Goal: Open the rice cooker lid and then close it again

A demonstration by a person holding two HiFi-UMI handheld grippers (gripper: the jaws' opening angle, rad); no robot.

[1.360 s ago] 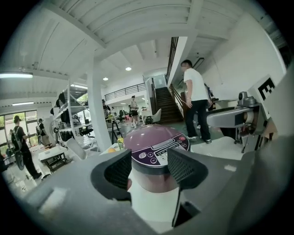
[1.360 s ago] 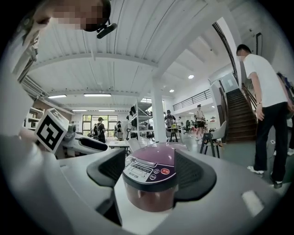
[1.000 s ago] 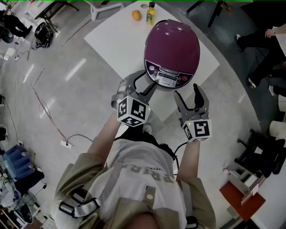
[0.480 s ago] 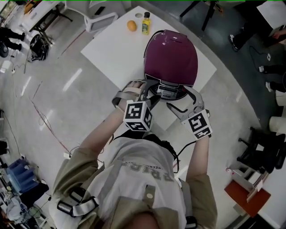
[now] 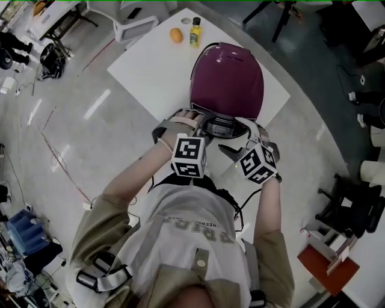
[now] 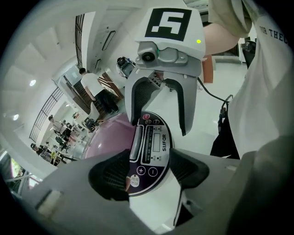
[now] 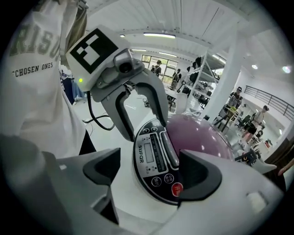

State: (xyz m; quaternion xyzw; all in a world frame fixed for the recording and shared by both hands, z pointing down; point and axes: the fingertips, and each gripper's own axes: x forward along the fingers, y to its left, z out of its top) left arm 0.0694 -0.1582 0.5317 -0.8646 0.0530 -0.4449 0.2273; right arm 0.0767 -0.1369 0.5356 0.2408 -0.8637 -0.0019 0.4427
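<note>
A purple rice cooker (image 5: 227,78) stands on the white table (image 5: 150,63) with its lid down. Its dark control panel (image 5: 220,127) faces me. My left gripper (image 5: 191,120) is at the panel's left and my right gripper (image 5: 243,136) at its right, and they point at each other. In the left gripper view the panel (image 6: 149,147) lies between the opening jaws of the left gripper (image 6: 149,173), and the pads do not press it. In the right gripper view the right gripper (image 7: 151,170) is also opening, with the panel (image 7: 158,160) between its jaws, unheld.
An orange (image 5: 175,35) and a yellow bottle (image 5: 195,31) stand at the table's far edge behind the cooker. A chair (image 5: 137,13) is beyond the table. A red-topped stand (image 5: 325,264) is on the floor at the right. People stand in the background.
Both grippers have come down and in from the table's near edge to the cooker's front. Both have rolled, so their jaws now flank the control panel.
</note>
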